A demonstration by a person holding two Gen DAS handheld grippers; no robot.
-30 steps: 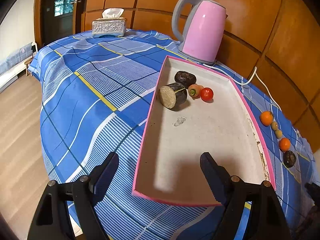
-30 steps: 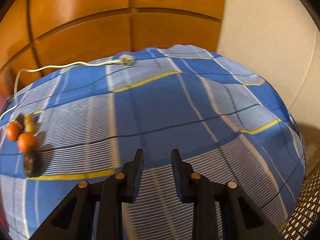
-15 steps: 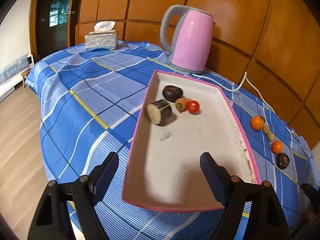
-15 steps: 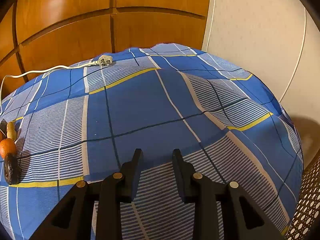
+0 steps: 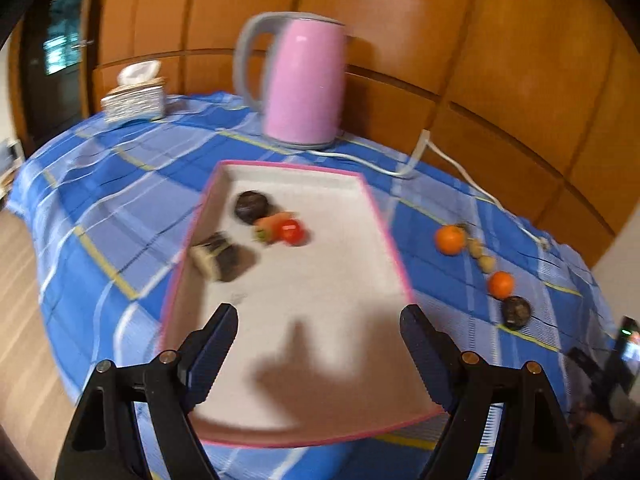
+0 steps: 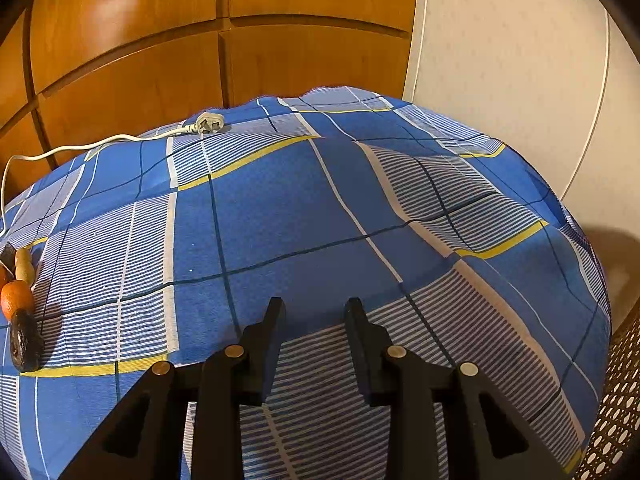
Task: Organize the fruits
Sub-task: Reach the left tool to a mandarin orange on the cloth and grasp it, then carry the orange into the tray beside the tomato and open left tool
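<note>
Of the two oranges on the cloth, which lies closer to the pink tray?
The orange farther up the row, nearest the tray; the other orange sits beside the dark fruit.

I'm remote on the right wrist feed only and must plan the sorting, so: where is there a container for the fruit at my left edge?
Observer: A pink-rimmed tray lies on the cloth beside that fruit row.
Operator: Anything in it?
Observer: Yes, a red tomato sits in its far half, touching a carrot piece.
Operator: Is the left gripper carrying something?
Observer: No, the left gripper hangs open and empty over the tray's near end.
</note>
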